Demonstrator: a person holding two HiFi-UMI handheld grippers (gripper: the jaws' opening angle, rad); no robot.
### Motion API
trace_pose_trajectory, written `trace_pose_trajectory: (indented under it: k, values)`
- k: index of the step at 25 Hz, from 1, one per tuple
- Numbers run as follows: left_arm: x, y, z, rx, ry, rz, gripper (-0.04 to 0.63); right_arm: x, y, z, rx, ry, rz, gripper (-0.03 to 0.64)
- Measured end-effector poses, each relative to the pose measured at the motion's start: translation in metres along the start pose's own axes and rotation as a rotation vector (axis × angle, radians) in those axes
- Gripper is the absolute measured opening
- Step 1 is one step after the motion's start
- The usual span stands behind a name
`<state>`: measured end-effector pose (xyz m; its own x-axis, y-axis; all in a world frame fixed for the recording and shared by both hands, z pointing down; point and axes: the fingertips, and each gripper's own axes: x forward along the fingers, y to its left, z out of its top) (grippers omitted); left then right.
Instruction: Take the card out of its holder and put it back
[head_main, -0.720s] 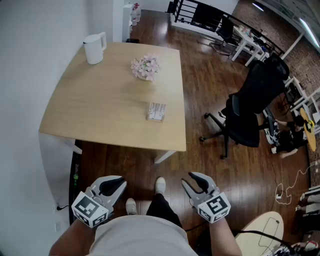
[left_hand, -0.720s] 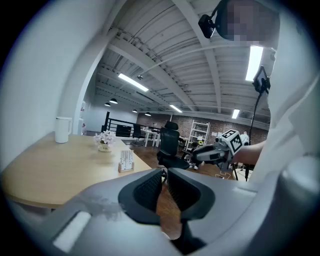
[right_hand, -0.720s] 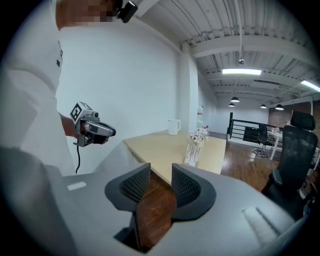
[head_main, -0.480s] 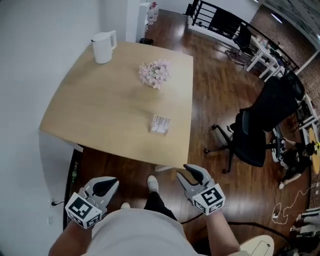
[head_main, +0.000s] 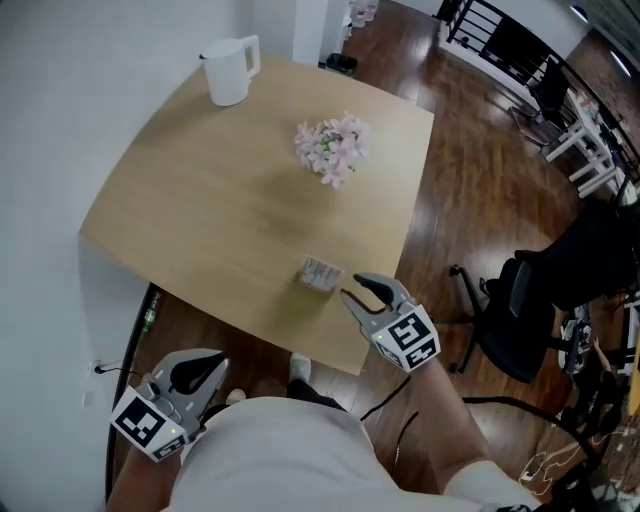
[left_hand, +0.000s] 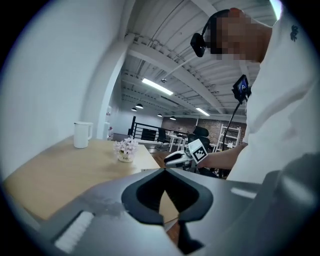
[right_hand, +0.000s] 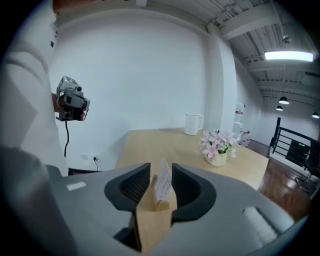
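Observation:
A white printed card stands upright in a small wooden holder near the front edge of the light wooden table. In the head view the holder with its card sits just left of my right gripper. The right gripper is open, and the card shows in the gap between its jaws, touching neither pad. My left gripper hangs low beside the person's body, off the table, and its jaws meet at the tips with nothing in them.
A pot of pink flowers stands mid-table and a white jug at the far corner by the white wall. A black office chair is on the dark wood floor to the right. The table's front edge lies under my right gripper.
The person has stepped up to the table. My right gripper has moved forward from beside the body to the card holder. The left gripper has stayed low by the body.

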<state>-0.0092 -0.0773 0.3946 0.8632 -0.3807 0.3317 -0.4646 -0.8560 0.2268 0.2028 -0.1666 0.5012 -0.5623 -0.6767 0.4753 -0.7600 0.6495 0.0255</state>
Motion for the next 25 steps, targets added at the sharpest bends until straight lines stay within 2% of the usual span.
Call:
trace_pose_trajectory:
  k: [8,12,20,25]
  values:
    - [0.01,0.008,-0.003,-0.078,0.033,0.133,0.005,0.053,-0.02,-0.033,-0.002,0.055,0.182,0.141]
    - [0.012,0.012,-0.003,-0.112,0.033,0.163,0.005,0.067,-0.016,-0.038,0.015,0.064,0.264,0.138]
    - [0.017,0.022,-0.003,-0.134,0.041,0.189,0.005,0.076,-0.016,-0.041,0.033,0.061,0.314,0.039]
    - [0.019,0.025,0.0,-0.127,0.036,0.185,0.005,0.075,-0.014,-0.039,0.036,0.063,0.339,0.026]
